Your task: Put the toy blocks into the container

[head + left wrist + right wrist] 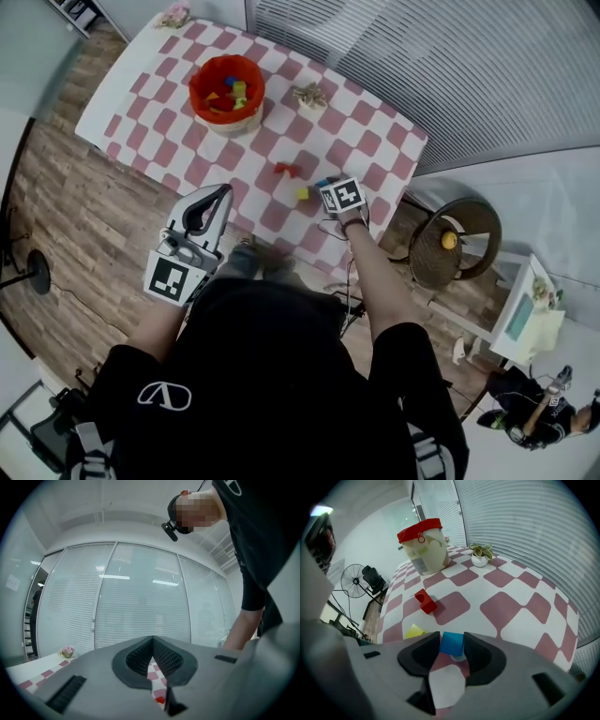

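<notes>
**Where's the block you're after?**

The blue block (452, 645) sits between the jaws of my right gripper (452, 640). Both pads press against its sides, so the jaws are only as far apart as the block is wide. It's low at the tabletop (511, 606), and I can't tell whether it has left the checked cloth.

**What lies around it?**

A yellow block (415, 631) lies just beside it, to the left in the right gripper view. A red block (425, 602) lies a little farther on, toward the container. Both rest on the red-and-white cloth.

**And the container?**

The container (429, 555) stands upright, well apart from these three blocks, toward the far left of the tabletop in the head view. It has a red rim, and several coloured blocks (230, 94) lie inside it. A small potted plant (480, 555) stands near it, to its right.

**Your other hand?**

My left gripper (152, 665) is empty, with its jaws pressed together. It points level by the near edge of the tabletop, well apart from the blocks. A little bunch of pink flowers (67, 651) sits at a far corner of the tabletop. Off to the right, on the floor, a round wicker chair (478, 220) holds an orange ball (449, 240).
</notes>
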Tool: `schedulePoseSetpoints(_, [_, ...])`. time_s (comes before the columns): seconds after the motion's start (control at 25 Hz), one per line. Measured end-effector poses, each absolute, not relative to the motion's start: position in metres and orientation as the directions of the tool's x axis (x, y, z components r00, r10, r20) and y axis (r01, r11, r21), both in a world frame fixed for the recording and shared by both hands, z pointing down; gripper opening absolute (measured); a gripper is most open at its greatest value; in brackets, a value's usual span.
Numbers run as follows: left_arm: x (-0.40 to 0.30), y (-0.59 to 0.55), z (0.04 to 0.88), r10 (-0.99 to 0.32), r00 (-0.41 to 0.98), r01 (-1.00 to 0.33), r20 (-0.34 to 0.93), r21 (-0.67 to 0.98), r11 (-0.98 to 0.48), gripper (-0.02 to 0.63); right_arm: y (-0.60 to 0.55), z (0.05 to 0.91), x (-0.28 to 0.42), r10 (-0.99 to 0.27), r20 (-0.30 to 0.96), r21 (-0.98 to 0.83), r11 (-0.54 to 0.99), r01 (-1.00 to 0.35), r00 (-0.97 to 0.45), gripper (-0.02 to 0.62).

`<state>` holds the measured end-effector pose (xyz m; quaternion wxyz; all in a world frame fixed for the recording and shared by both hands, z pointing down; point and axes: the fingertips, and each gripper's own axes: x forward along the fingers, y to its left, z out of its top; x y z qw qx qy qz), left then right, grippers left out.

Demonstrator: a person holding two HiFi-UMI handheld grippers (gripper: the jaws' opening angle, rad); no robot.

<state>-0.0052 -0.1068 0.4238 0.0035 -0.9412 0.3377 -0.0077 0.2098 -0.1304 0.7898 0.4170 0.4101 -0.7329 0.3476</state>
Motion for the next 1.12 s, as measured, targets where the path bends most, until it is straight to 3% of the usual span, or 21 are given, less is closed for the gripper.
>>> schedulePoseSetpoints(0.32, [-0.009, -0.103, 0.427, -0.633, 0.774, -0.633, 0.032, -0.015, -0.774, 0.006, -0.129, 0.789, 0.211, -0.285, 0.896, -0.214, 0.396, -0.893, -0.341, 0.144])
schedulePoseSetpoints(0.6, [-0.011, -0.107, 0.426, -0.632, 0.774, -0.632, 0.034, -0.015, -0.775, 0.006, -0.145, 0.753, 0.211, -0.424, 0.835, -0.173, 0.401, -0.900, -0.350, 0.143])
schedulePoseSetpoints(0.84, [-0.010, -0.113, 0.420, -0.633, 0.774, -0.633, 0.013, -0.016, -0.774, 0.006, -0.168, 0.654, 0.199, -0.667, 0.641, -0.100, 0.418, -0.903, -0.380, 0.143])
schedulePoseSetpoints(1.12, [-0.011, -0.124, 0.402, -0.638, 0.770, -0.638, -0.030, -0.043, -0.769, 0.006, -0.172, 0.534, 0.173, -0.812, 0.397, -0.032, 0.453, -0.891, -0.427, 0.143])
